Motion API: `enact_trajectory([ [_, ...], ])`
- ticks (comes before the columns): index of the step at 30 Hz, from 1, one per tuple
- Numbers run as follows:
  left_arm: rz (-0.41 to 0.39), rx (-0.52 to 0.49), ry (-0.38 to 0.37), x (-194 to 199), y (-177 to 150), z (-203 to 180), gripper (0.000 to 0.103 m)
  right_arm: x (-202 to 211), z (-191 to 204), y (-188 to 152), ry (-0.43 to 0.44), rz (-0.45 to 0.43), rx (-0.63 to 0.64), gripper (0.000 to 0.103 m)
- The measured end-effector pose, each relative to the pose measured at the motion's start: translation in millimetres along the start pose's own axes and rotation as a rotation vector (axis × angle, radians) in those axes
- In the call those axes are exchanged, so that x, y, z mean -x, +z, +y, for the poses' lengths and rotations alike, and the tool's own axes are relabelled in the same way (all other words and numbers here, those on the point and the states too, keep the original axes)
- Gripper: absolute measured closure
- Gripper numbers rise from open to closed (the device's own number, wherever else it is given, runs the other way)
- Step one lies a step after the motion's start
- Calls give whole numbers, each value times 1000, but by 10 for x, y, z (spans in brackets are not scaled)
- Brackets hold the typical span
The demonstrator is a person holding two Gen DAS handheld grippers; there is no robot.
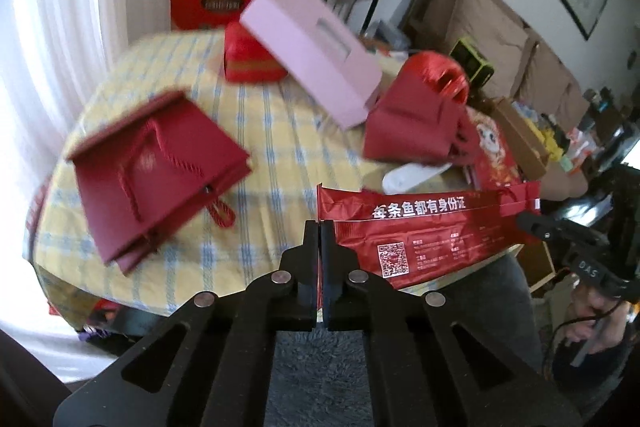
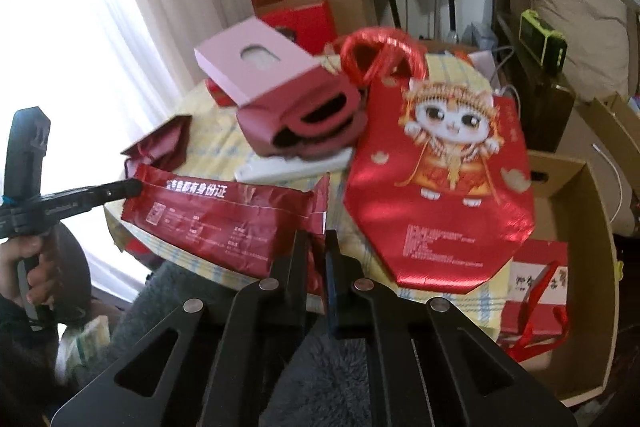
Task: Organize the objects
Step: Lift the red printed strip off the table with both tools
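**A:** What do you have closest in?

**B:** My left gripper (image 1: 320, 239) has its fingers (image 1: 309, 251) pressed together on the left edge of the red foil packet (image 1: 420, 235). My right gripper (image 2: 317, 247) pinches the other end; its fingers (image 2: 334, 267) are nearly together with the foil's edge between them. The packet hangs stretched between the two, above the near edge of the table (image 1: 256, 123).

**A:** Can you see each gripper from the other side?

**B:** Yes. From the right wrist view the left one comes in at the left edge, a hand (image 2: 28, 267) around its handle, its tip on the packet's corner.

**A:** And behind the packet?

**B:** On the yellow checked cloth, a dark red paper bag (image 1: 156, 167) lies flat to the left. To the right lies a shiny red bag with a cartoon cat (image 2: 440, 179). Beyond the packet sits a white flat object (image 2: 292, 163), then a maroon handled box (image 2: 304, 123) with a pink box (image 1: 312, 47) leaning on it. Farther back, red gift boxes (image 1: 216, 3) stand by the curtain.
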State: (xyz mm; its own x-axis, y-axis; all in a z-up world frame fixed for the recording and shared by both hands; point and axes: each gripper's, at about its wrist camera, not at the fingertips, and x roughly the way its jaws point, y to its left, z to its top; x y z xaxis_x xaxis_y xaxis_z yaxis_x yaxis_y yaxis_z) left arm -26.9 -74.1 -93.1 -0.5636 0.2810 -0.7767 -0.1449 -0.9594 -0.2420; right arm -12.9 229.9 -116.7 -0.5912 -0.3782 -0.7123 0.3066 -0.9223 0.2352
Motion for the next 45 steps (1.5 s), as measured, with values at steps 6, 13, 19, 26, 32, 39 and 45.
enact_trajectory([
  [6, -28, -41, 52, 118, 29, -133, 102, 165, 46, 40, 8, -53, -11, 97],
  [13, -85, -58, 44, 361, 54, -196, 102, 381, 122, 86, 3, -97, 4, 97],
  [19, -148, -83, 46, 596, 86, -310, 102, 639, 160, 117, 2, -155, 6, 97],
  [26, -204, -120, 65, 787, 86, -440, 102, 899, 226, 128, -4, -200, 26, 97],
  [32, -229, -118, 48, 872, 109, -437, 102, 934, 225, 102, -13, -210, 7, 97],
  [39, -236, -126, 75, 925, 92, -512, 102, 992, 293, 0, -23, -220, 47, 97],
  [45, -254, -150, 61, 982, 92, -644, 102, 1089, 237, -91, -40, -257, 60, 97],
])
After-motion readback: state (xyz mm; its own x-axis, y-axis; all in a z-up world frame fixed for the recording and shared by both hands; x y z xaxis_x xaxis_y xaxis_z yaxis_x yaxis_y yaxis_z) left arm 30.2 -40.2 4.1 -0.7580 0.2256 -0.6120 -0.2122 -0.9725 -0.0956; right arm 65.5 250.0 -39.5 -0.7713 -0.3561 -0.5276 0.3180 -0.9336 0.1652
